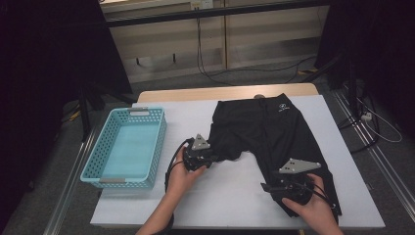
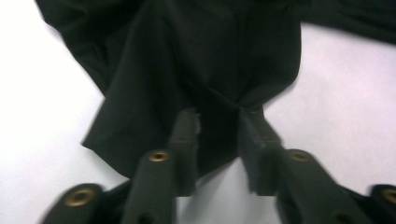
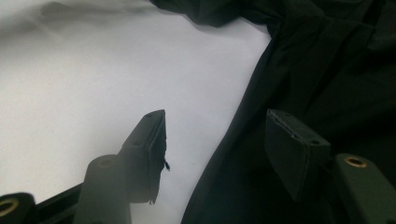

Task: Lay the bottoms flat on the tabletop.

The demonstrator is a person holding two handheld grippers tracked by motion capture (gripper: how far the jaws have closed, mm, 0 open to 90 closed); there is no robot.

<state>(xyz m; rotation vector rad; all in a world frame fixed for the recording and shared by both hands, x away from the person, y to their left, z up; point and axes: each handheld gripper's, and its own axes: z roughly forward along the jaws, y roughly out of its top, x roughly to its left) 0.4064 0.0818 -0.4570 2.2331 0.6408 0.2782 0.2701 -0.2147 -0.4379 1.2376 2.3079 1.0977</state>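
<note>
Two states: left gripper point(image 2: 218, 135) clamps black shorts point(image 1: 274, 132), right gripper point(image 3: 219, 154) spread.

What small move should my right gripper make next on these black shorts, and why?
Probably close the right gripper on the leg edge. Its jaws stand open, one over the white table, the other over the black shorts, with the fabric edge running between them. The left gripper already has a fold of the other leg bunched between its jaws, so a second hold would let both lift together.
</note>
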